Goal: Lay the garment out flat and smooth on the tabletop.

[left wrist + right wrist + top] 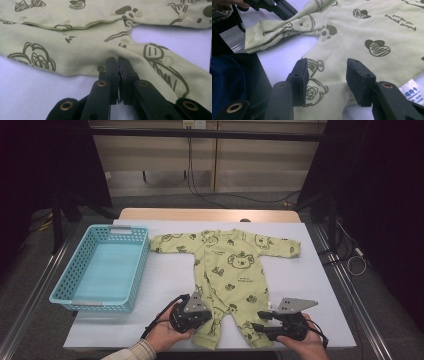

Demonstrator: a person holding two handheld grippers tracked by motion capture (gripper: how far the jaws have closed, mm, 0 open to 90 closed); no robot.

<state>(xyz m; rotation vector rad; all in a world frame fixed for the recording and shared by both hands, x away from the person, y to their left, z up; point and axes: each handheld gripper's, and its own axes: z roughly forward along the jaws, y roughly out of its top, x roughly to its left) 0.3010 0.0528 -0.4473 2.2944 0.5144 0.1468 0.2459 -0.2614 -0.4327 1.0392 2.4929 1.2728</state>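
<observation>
Here, a pale green baby romper lies flat on the white table, right of the turquoise basket.
Its long axis runs front to back, legs nearest the person, soft cloth printed with koalas; left gripper pinches one leg's edge, right gripper straddles the other leg, jaws spread.
</observation>
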